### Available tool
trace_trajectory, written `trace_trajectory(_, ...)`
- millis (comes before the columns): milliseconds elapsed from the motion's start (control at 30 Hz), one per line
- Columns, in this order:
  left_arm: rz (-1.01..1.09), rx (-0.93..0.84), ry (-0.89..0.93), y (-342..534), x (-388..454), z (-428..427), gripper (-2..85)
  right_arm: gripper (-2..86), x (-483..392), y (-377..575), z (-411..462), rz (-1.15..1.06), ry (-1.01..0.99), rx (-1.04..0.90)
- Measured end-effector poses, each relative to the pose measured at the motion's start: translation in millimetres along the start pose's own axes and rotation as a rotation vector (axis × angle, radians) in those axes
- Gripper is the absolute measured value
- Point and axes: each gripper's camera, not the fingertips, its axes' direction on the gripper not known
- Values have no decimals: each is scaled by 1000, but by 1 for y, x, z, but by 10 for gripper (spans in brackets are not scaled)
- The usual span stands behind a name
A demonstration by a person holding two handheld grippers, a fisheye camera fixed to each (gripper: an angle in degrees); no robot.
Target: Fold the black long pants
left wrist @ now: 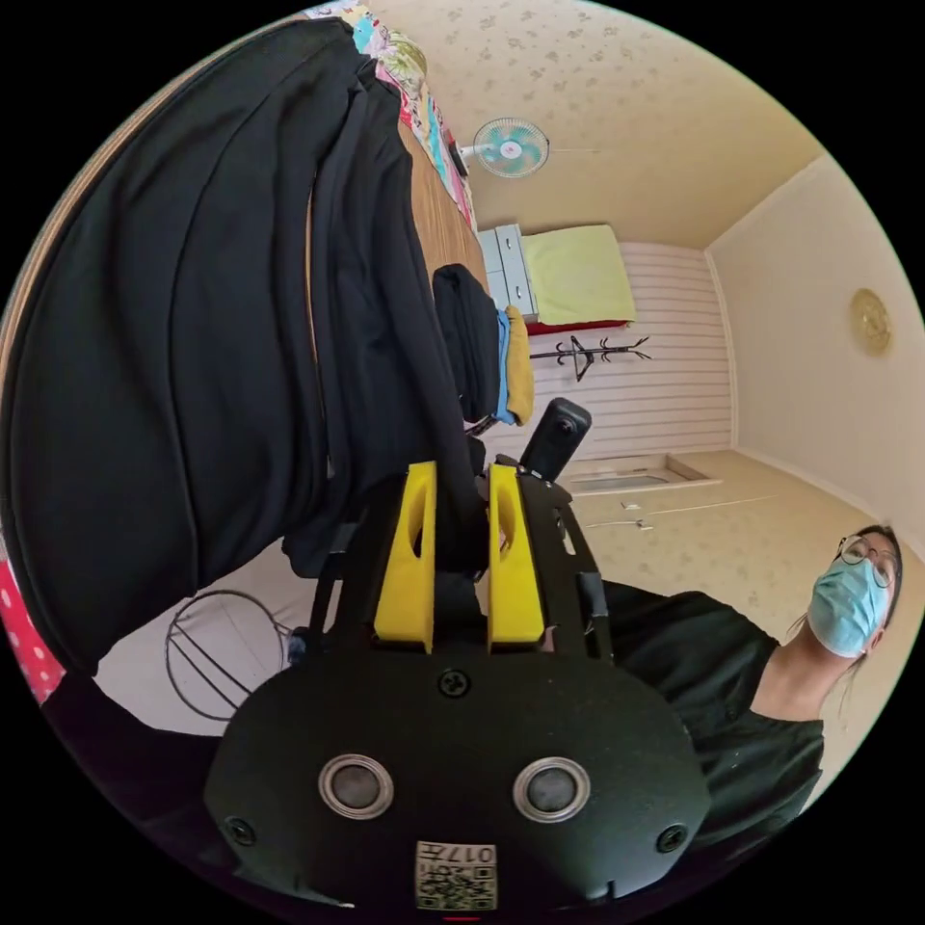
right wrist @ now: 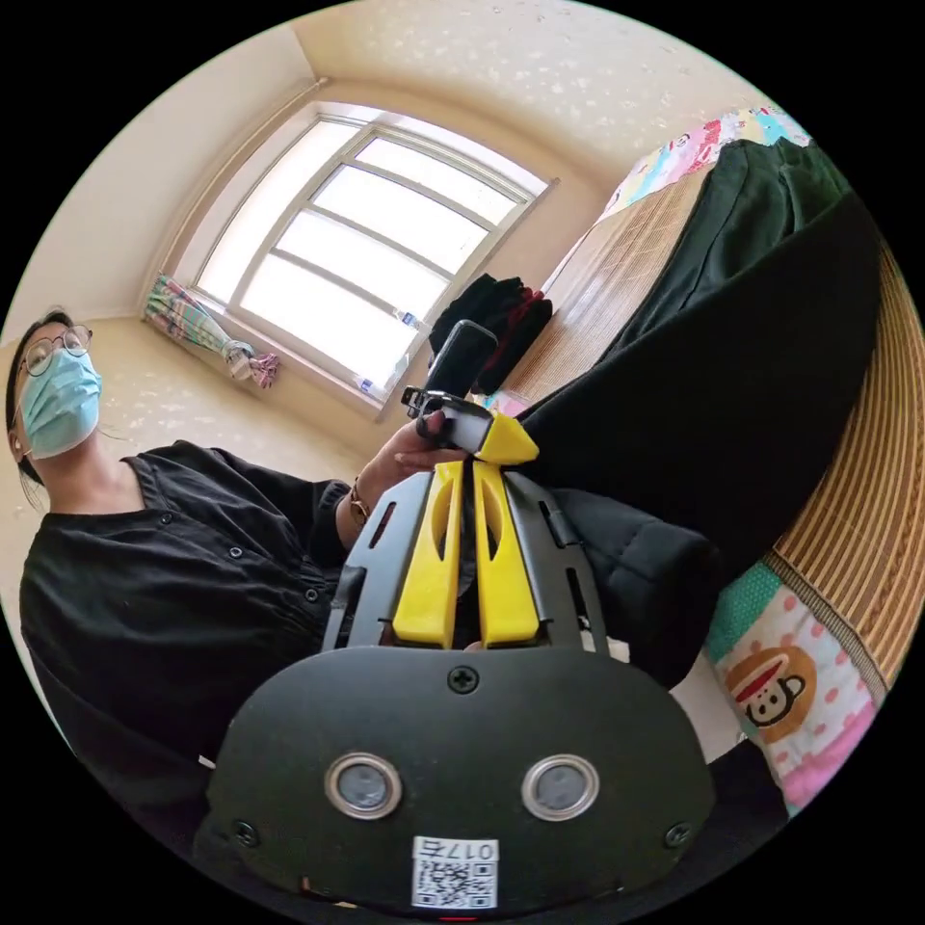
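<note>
- The black pants [left wrist: 193, 328] lay across the bamboo mat [right wrist: 848, 540] on the bed, one edge hanging over its side; I judged the fold begun but not finished, since cloth was held in the air with no flat stack yet.
- One pair of pants was in hand; a small pile of folded clothes [left wrist: 487, 347] sat farther along the bed, apparently three pieces.
- Two grippers were counted: the left gripper [left wrist: 461, 515] had its yellow jaws pinching a strip of the pants' edge.
- The right gripper [right wrist: 464, 520] had its jaws pressed nearly together on dark cloth, seemingly the same pants.
- One person [right wrist: 173, 597] stood beside the bed.
</note>
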Motion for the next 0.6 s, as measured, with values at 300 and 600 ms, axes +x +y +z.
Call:
trace_trajectory(300,16,4,54,8,-23,3,-2,101,92,-49,-168,331,404,427)
trace_trajectory(600,-11,24,139,15,-45,4,-2,112,237,-154,-233,693,479,656)
